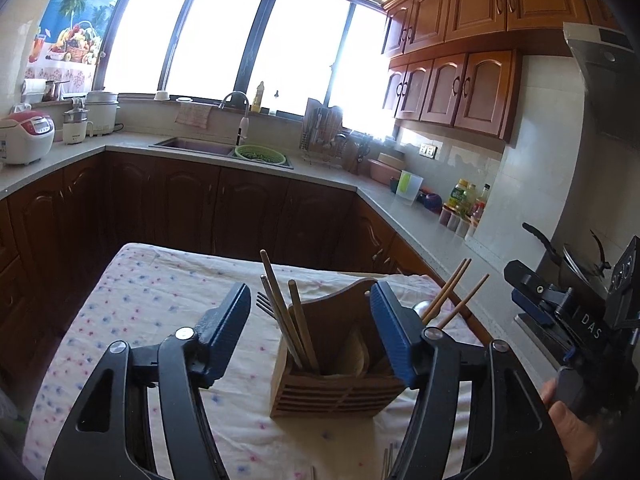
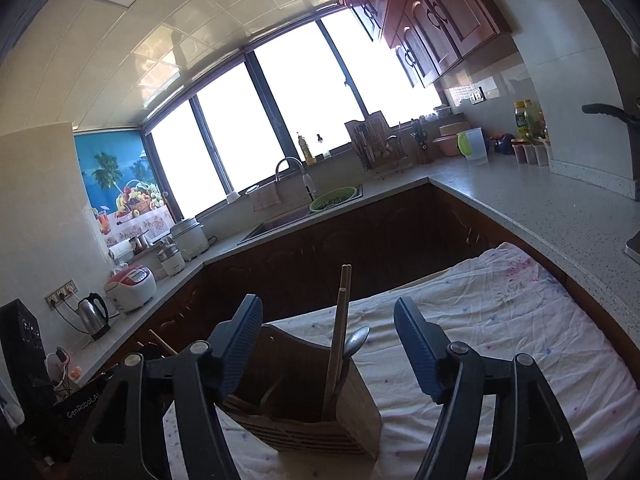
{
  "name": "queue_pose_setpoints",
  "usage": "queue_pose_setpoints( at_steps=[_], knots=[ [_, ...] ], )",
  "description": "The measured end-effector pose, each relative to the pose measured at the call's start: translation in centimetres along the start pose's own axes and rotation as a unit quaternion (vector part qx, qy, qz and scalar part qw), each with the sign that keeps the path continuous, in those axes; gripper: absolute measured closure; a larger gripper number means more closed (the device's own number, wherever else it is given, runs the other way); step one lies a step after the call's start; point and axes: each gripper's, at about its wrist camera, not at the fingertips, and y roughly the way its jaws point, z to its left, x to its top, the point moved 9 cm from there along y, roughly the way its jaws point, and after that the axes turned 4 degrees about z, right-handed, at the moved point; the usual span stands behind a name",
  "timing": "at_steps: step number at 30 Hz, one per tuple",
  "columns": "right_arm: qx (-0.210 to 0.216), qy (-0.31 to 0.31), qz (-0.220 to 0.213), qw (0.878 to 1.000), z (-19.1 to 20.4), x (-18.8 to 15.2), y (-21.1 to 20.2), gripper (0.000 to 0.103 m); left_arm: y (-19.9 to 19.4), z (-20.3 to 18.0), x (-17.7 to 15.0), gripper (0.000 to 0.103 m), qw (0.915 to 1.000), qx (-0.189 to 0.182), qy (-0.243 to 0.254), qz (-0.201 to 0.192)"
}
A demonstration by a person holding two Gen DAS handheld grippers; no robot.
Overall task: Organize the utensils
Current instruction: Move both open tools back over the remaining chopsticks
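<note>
A wooden slatted utensil holder (image 1: pixel 340 376) stands on the flowered tablecloth (image 1: pixel 160 300). It holds several chopsticks (image 1: pixel 298 320), more chopsticks leaning right (image 1: pixel 452 292), a fork (image 1: pixel 264 304) and a spoon (image 1: pixel 422 308). My left gripper (image 1: pixel 310 320) is open and empty, its fingers either side of the holder, above it. My right gripper (image 2: pixel 328 332) is open and empty above the holder (image 2: pixel 312 400), where chopsticks (image 2: pixel 340 328) and a spoon (image 2: pixel 356 340) stand up. The right gripper also shows at the right edge of the left wrist view (image 1: pixel 532 304).
Utensil tips (image 1: pixel 386 464) lie on the cloth at the bottom edge. Counters wrap around with a sink (image 1: pixel 200 146), green colander (image 1: pixel 260 154), rice cooker (image 1: pixel 26 136), dish rack (image 1: pixel 324 136), bottles (image 1: pixel 464 196) and a kettle (image 2: pixel 94 314).
</note>
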Motion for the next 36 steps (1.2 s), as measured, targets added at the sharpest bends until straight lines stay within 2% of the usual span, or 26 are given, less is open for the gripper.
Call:
queue_pose_setpoints(
  at_steps=[4,7,14,24,36],
  knots=[
    [0.012,0.008,-0.011,1.0,0.1,0.4,-1.7,0.012,-1.6,-0.1,-0.4,0.033,1.0,-0.004,-0.001,-0.005],
    [0.015,0.007,-0.017,1.0,0.1,0.0,-2.9,0.011,-2.8,0.3,-1.3,0.028,0.9999,0.004,0.0,-0.009],
    [0.016,0.024,-0.017,0.999,-0.4,-2.6,-6.0,0.008,-4.4,1.8,-5.2,0.027,0.9997,0.015,-0.014,0.015],
    [0.002,0.029,0.019,0.999,-1.1,-7.8,-8.8,0.008,-6.3,1.9,-10.2,0.027,0.9984,0.014,-0.021,0.051],
    [-0.028,0.032,0.056,0.998,-2.6,-13.7,-10.7,0.008,-6.2,3.3,-16.2,0.027,0.9928,0.028,-0.041,0.109]
  ],
)
